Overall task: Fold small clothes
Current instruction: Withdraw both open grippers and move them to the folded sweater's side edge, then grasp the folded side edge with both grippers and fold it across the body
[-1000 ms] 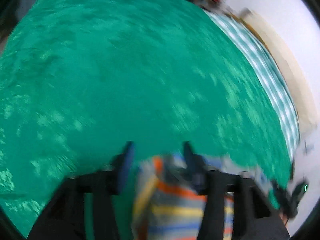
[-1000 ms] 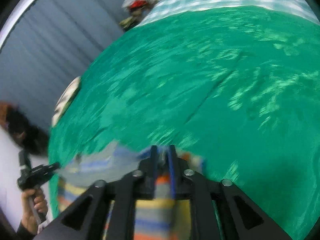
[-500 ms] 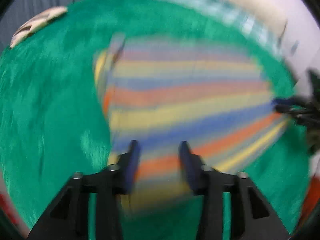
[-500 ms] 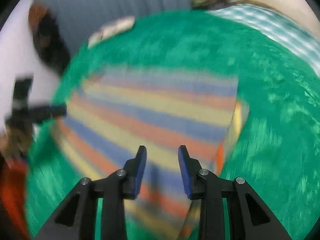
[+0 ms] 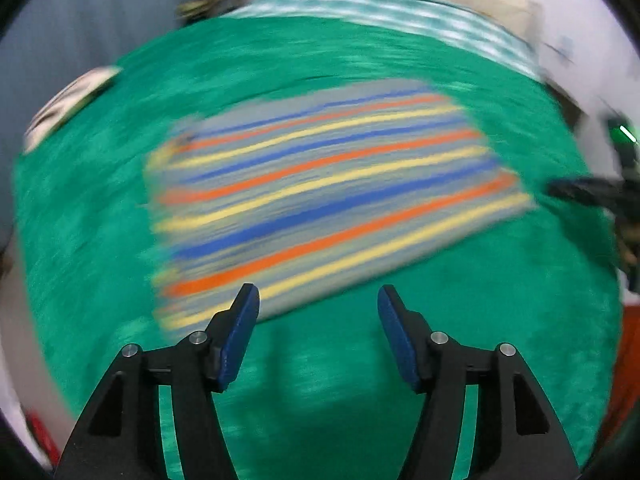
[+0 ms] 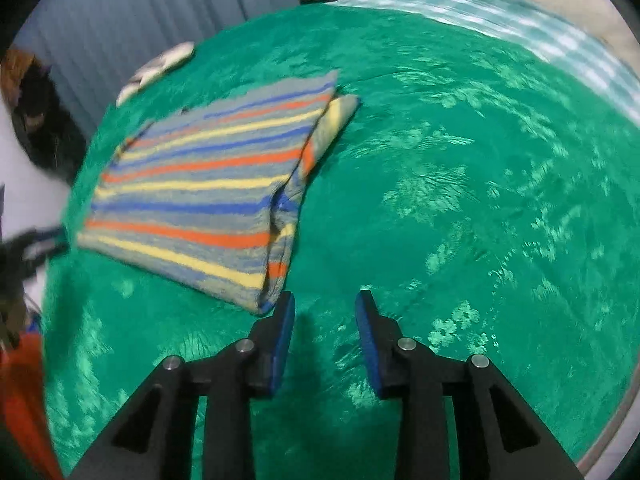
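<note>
Striped knit garment (image 6: 200,184), soft, light and limp, lies folded at centre-left on the green bedspread (image 6: 460,200); best pinched at a doubled corner; left gripper (image 5: 318,304), just widened, and right gripper (image 6: 325,308) both spread, empty.

Motion blur smears the striped garment (image 5: 320,196) in the left wrist view

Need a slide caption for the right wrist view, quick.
Right gripper, jaws open and empty, over the green blanket beside the folded striped garment.
</note>
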Action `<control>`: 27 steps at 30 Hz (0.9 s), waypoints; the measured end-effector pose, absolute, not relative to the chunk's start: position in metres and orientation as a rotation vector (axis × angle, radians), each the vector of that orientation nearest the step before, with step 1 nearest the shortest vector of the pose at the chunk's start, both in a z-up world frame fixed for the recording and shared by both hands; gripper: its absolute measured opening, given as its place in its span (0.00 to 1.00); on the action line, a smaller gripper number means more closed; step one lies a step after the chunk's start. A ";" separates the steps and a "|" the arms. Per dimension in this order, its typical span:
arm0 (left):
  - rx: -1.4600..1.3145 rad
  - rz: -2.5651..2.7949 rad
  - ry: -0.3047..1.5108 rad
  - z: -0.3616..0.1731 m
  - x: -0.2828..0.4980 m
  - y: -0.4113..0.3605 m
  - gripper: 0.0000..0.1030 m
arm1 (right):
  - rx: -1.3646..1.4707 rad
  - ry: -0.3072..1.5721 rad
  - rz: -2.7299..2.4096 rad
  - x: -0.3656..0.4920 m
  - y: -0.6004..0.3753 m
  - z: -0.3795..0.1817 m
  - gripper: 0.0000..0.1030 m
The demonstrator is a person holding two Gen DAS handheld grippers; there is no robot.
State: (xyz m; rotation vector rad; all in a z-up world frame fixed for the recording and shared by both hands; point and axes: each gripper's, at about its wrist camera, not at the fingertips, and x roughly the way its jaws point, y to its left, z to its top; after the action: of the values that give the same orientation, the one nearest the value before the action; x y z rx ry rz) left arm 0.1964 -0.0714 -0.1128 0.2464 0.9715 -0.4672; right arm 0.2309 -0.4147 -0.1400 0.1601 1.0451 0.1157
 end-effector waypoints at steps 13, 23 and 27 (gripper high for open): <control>0.312 -0.759 0.891 -0.165 0.219 -0.276 0.65 | 0.540 1.060 0.301 0.373 -0.450 -0.149 0.56; 0.107 -0.717 0.883 -0.135 0.222 -0.242 0.07 | 0.706 1.059 0.249 0.455 -0.438 -0.175 0.10; -0.056 -0.634 0.855 -0.095 0.210 -0.163 0.07 | 0.551 0.998 0.273 0.456 -0.396 -0.124 0.10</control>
State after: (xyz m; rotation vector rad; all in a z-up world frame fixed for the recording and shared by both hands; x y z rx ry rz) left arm 0.2102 -0.1630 -0.0946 -0.0563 0.8548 -0.6342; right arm 0.4557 -0.3964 -0.1240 0.5512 0.9980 0.2729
